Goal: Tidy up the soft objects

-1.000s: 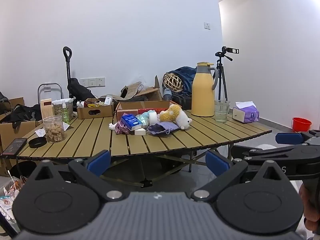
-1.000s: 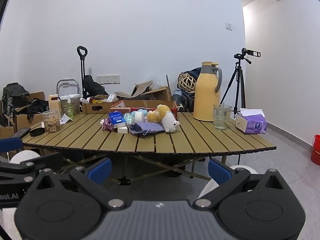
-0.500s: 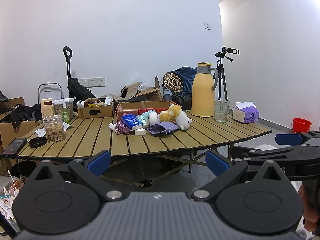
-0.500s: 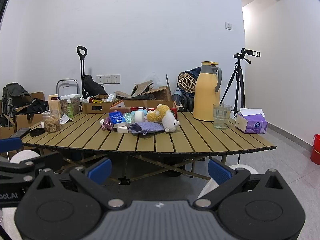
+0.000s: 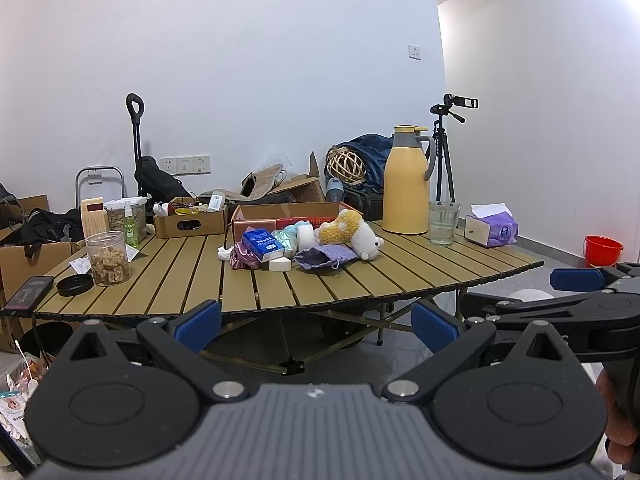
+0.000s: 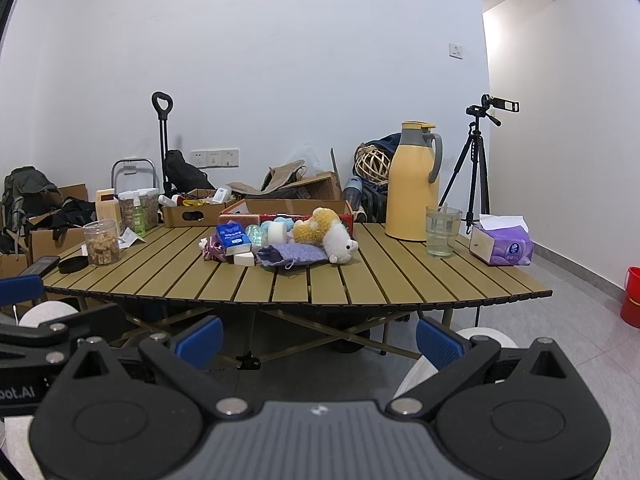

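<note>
My left tongs (image 5: 316, 326) and right tongs (image 6: 319, 336) spread wide, empty, short of slatted wooden table's (image 6: 360, 284) near edge. Yellow-and-white plush toy (image 6: 326, 234) heaps mid-table beside purple knitted cloth (image 6: 290, 255). Risk: snagging cloth drags blue tissue packet (image 6: 233, 239) too.

Plush toy (image 5: 352, 232), yellow and white, lies on its side mid-table. Purple knitted cloth (image 5: 324, 257) lies flat, touching it at 8 o'clock. Pink fabric bundle (image 5: 243, 258) lies crumpled at the pile's 9 o'clock end.

The plush toy (image 6: 328, 236) hides the red box's (image 6: 248, 210) contents; the phone (image 5: 28, 291) is perhaps edge-cropped.
</note>
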The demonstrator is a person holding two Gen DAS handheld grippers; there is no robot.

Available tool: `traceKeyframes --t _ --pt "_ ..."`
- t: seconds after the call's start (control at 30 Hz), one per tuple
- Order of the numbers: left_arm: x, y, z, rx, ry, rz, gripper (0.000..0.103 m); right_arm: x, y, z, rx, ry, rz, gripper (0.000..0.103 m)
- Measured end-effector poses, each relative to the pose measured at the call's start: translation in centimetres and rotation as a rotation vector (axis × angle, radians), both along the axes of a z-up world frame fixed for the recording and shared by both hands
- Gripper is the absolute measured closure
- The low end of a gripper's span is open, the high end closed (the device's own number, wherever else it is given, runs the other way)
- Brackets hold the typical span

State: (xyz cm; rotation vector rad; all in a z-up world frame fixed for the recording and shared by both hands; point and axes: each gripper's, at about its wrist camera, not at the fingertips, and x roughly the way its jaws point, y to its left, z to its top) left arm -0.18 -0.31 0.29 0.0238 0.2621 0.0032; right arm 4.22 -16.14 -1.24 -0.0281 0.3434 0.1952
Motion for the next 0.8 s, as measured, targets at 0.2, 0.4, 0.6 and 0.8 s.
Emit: traceKeyframes --t 0.2,0.4,0.6,0.8 --pt "-0.3 -0.6 0.7 0.023 -0.027 -0.012 0.000 -0.1 0.0 0.1 0.004 -0.008 0.001 0.000" --pt "0.5 -0.5 0.1 -0.011 0.015 -0.027 0.000 0.0 -0.4 0.3 0.008 -0.016 -0.018 0.000" --pt "0.3 -0.9 1.4 0.040 -0.017 -0.013 0.000 0.1 -0.4 0.3 0.014 -0.020 -0.003 0.000" --pt "2.0 -0.7 0.6 -0.002 0.061 -0.027 0.000 0.5 -1.1 0.5 0.027 -0.027 -0.034 0.000"
